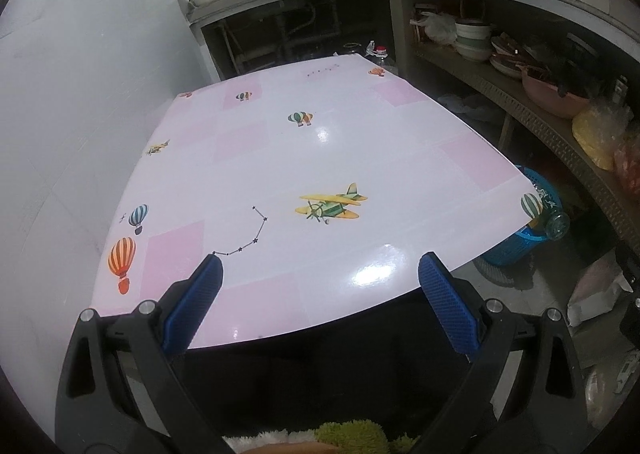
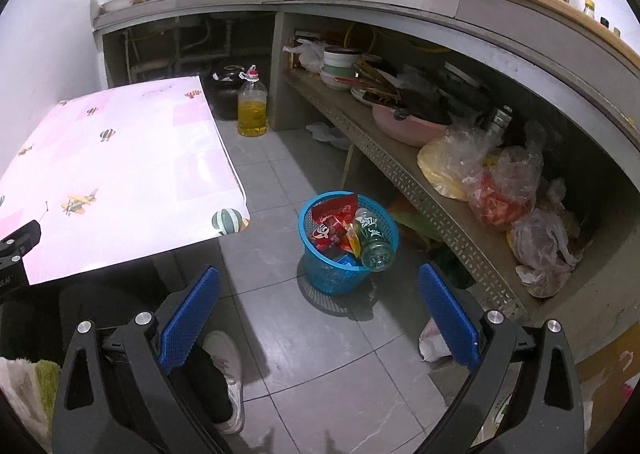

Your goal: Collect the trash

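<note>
Left wrist view: left gripper [image 1: 320, 268] hangs spread and empty over the pink table [image 1: 280, 158]. Right gripper [image 2: 319, 278], likewise agape, faces the blue basket [image 2: 320, 274] holding wrappers [image 2: 332, 222]; its tilted bottle [image 2: 374, 240] might roll out if bumped.

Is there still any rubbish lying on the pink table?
No, the table shows only printed pictures; the wrappers and bottle sit in the blue basket.
</note>
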Demonstrator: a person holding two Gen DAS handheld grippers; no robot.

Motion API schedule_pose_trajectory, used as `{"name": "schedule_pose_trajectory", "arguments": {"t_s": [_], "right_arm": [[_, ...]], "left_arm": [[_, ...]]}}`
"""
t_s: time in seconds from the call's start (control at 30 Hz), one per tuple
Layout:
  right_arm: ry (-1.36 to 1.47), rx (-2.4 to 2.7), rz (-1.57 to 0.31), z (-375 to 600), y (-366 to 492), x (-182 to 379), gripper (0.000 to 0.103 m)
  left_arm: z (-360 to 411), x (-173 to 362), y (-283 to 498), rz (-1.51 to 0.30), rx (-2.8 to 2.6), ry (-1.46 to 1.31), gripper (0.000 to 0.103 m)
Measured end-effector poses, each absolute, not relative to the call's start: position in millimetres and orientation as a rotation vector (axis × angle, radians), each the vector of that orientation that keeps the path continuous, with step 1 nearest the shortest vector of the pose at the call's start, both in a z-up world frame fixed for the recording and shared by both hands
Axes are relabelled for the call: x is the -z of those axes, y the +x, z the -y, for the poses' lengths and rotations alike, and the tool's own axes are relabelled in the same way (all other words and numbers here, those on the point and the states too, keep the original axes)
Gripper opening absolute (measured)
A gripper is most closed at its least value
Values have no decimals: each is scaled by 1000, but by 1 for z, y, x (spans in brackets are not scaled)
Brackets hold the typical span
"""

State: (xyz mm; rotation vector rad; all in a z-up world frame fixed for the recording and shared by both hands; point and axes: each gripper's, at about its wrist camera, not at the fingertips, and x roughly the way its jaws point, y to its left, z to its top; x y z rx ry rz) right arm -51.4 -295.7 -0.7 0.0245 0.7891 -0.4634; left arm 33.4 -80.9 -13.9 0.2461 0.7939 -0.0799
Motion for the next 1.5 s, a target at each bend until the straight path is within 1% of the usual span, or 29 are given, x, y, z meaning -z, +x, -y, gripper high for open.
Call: {"name": "schedule_pose_trajectory", "arguments": {"t_s": [1.5], "right_arm": [[0,463,-782,299,-44,-5,96]], "left_arm": [[79,17,35,-813,87,250,94]]}}
